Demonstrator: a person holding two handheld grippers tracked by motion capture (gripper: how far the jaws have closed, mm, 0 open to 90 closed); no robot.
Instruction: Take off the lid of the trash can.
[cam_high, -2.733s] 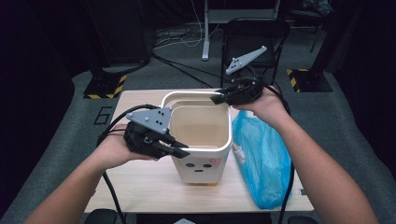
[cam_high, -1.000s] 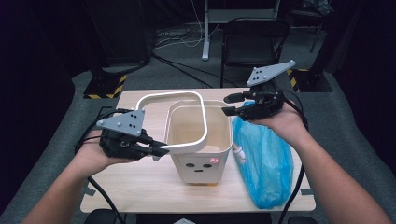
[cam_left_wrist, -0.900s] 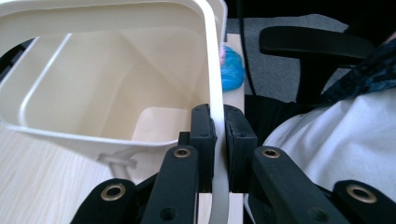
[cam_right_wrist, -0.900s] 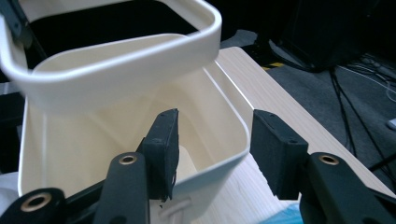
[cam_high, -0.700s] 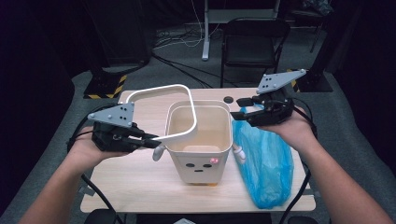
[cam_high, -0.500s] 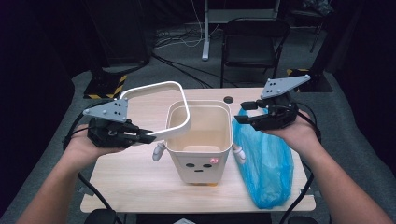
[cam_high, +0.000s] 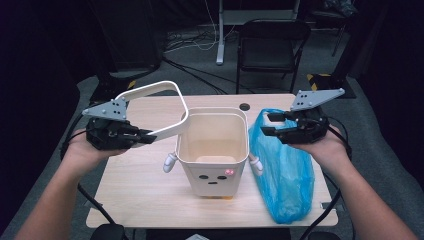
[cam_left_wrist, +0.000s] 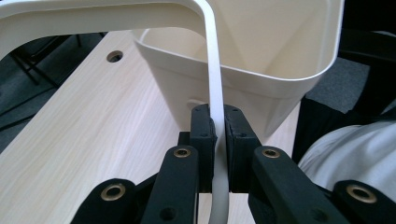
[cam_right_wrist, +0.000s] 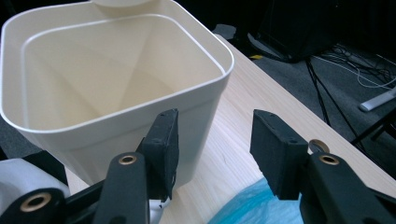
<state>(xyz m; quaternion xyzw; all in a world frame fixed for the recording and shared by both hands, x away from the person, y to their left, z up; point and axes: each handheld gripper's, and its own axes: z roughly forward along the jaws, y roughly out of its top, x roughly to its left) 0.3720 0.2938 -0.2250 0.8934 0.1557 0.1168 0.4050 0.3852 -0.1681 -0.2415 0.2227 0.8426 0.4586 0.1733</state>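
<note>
Your white rim frame (cam_high: 150, 107) is lifted clear of the bin (cam_high: 214, 150) and sits tilted up and to the left of it, over the left half of the surface (cam_high: 135, 177); its near corner still overlaps the bin's left top edge in the high view. The left hand-held gripper (cam_high: 145, 136) pinches the frame's thin side bar; in the left gripper view the pads (cam_left_wrist: 203, 128) press flat on both faces of the strip (cam_left_wrist: 215, 93). The right hand-held gripper (cam_high: 267, 125) is spread with nothing between the jaws, hovering over the top of the blue bag (cam_high: 282, 165), which lies right of the bin, touching its side. Risks: you're holding a wide loop by one narrow bar, so it can pivot in the pads and swing down onto the bin rim or tip the bin; the bin is light and nothing is holding it. The bag is limp, so a one-point grab may drag it rather than open it. Versus a second ago: the frame was hanging over the bin opening, now it's off to the left, and your right hand has come down from behind the bin towards the bag.
</note>
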